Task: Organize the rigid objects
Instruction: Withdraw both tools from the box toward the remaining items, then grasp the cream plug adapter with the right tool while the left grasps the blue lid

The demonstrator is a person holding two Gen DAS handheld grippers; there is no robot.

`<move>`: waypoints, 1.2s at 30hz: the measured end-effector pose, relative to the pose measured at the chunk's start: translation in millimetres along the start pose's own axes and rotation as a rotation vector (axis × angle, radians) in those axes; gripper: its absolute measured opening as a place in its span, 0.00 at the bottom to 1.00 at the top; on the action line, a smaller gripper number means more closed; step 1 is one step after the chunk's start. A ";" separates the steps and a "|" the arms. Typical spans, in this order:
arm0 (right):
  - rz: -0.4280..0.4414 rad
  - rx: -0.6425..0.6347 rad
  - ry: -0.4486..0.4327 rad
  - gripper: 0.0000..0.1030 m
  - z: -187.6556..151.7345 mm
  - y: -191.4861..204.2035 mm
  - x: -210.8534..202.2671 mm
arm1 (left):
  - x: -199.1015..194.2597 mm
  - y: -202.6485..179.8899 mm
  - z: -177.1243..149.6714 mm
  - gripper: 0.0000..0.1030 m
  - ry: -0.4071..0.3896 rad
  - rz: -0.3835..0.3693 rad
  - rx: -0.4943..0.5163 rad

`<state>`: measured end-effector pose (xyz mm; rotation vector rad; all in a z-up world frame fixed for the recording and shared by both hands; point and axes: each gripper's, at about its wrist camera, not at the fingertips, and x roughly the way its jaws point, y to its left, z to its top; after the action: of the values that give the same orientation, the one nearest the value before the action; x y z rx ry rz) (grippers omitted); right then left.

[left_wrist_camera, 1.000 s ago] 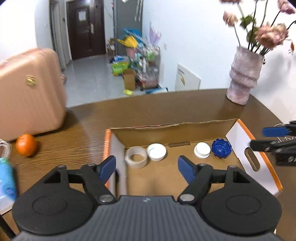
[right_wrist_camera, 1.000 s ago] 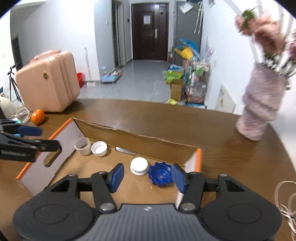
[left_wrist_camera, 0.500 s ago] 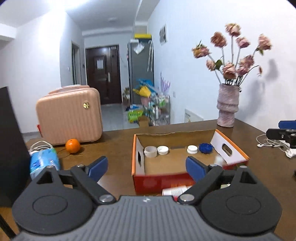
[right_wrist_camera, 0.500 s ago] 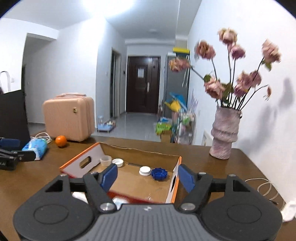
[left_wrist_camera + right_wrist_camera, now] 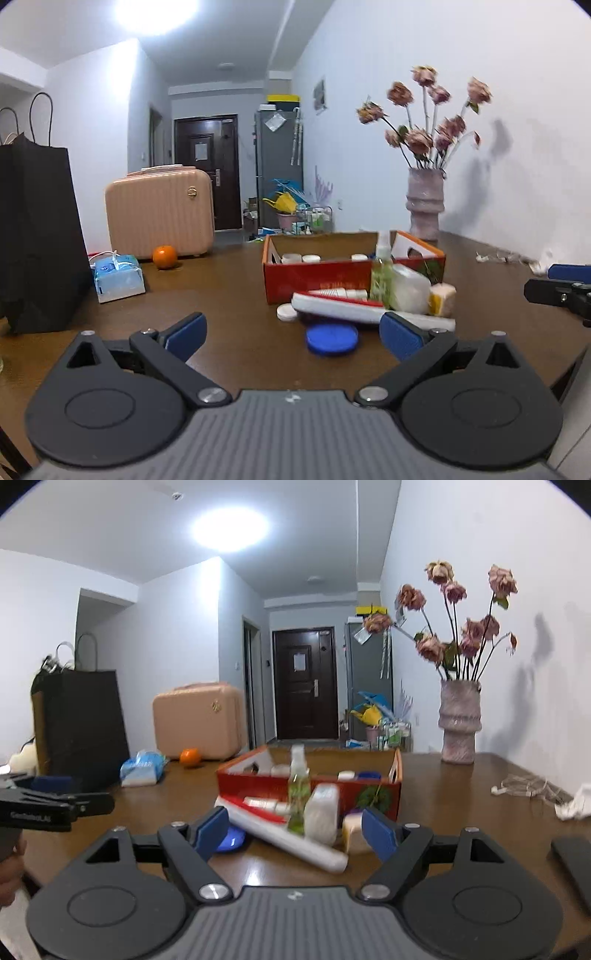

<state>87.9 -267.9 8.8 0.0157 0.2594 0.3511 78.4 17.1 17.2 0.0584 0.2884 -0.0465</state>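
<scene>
A red and orange cardboard box [image 5: 314, 275] [image 5: 258, 781] stands on the brown table and holds several caps. In front of it lie a white roll with a red stripe [image 5: 354, 308] [image 5: 291, 836], a clear spray bottle [image 5: 382, 273] [image 5: 298, 790], a white plastic bottle [image 5: 410, 288] [image 5: 322, 812], a yellow block [image 5: 441, 293] [image 5: 352, 830], a white cap [image 5: 287, 312] and a blue lid [image 5: 331, 338] [image 5: 231, 840]. My left gripper [image 5: 291, 338] is open and empty, low over the table before the blue lid. My right gripper [image 5: 293, 832] is open and empty before the pile.
A black paper bag [image 5: 37, 240] stands at the left, with a blue tissue pack [image 5: 116, 275], an orange [image 5: 164, 256] and a pink suitcase [image 5: 160, 214] behind. A vase of dried roses [image 5: 424, 203] [image 5: 460, 723] stands at the back right. Cords [image 5: 528, 784] lie at the right.
Both grippers have pulled back from over the box and dropped low to the table. The items lying in front of the box have come into view. Both stay open.
</scene>
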 end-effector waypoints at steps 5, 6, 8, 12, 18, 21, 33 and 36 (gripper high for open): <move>-0.025 -0.004 0.037 0.76 -4.6 2.3 7.8 | 7.8 -3.2 2.7 0.99 0.003 0.006 -0.003; -0.029 0.001 0.039 0.76 -6.3 3.2 8.0 | 9.8 -3.7 2.8 0.99 0.005 0.001 -0.005; -0.028 0.013 0.048 0.76 -8.3 2.6 10.8 | 15.0 -7.0 0.0 0.99 0.018 -0.008 0.002; -0.042 0.024 0.076 0.75 -15.1 -2.6 21.4 | 33.6 -14.8 -8.1 0.99 0.070 -0.027 0.031; -0.061 0.056 0.125 0.75 -18.2 -19.8 48.0 | 76.0 -22.6 -5.3 0.99 0.131 -0.055 0.030; -0.074 0.078 0.152 0.75 -15.2 -30.7 68.2 | 105.4 -27.2 -3.0 0.99 0.177 -0.062 0.024; -0.123 0.150 0.248 0.67 -3.8 -75.9 168.0 | 201.1 -29.3 -6.0 0.85 0.351 -0.087 -0.012; -0.108 0.167 0.260 0.67 -3.2 -85.9 185.6 | 209.9 -25.9 -7.0 0.75 0.381 -0.094 -0.028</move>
<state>284.3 -285.1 -45.5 0.1206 0.5446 0.2225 276.0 -16.2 -50.8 0.0251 0.6728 -0.1256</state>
